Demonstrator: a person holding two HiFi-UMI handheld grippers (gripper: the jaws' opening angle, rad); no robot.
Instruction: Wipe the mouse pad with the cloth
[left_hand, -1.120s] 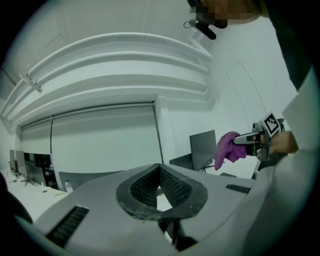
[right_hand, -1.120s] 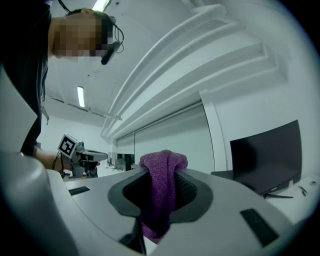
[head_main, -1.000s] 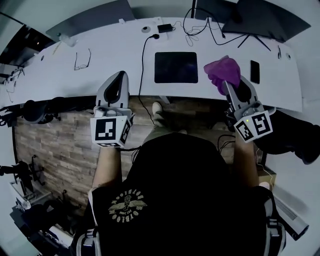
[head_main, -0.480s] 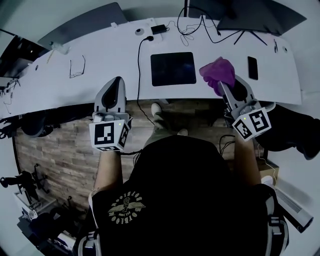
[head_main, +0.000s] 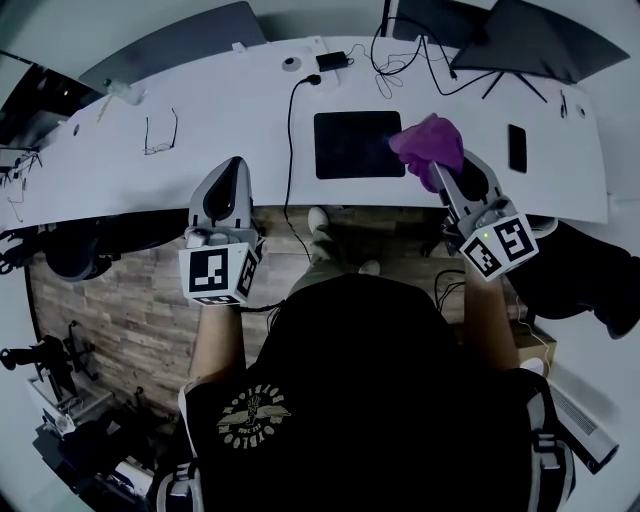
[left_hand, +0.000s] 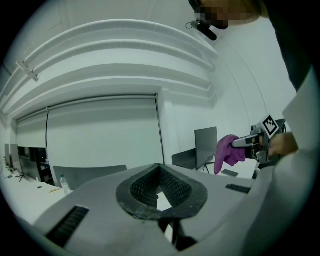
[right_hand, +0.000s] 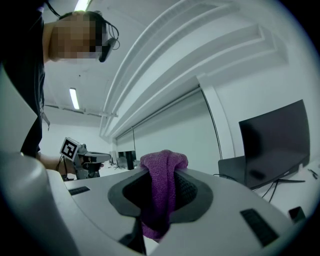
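A person stands at a curved white surface with a two-jaw tool in each hand. The right hand-held gripper is clenched on a purple cloth, which bunches out past its tips and, seen from the head view, overlaps the right edge of the black mouse pad. That view does not show whether cloth and pad touch. The right gripper view shows the fabric pinched between the two ribbed pads, one fold rising above the tips and the rest hanging down through the gap. The left hand-held gripper is held at the near edge of the surface, well to the left of the mouse pad. Its jaws are closed tip to tip with nothing between them, as the left gripper view shows, and the right tool with the cloth appears at that view's right side. The mouse pad lies flat near the middle of the surface. A black cable runs down past its left side and over the near edge. A dark phone lies to the right of the cloth, and a pair of eyeglasses sits far off to the left. A dark monitor stands at the back right
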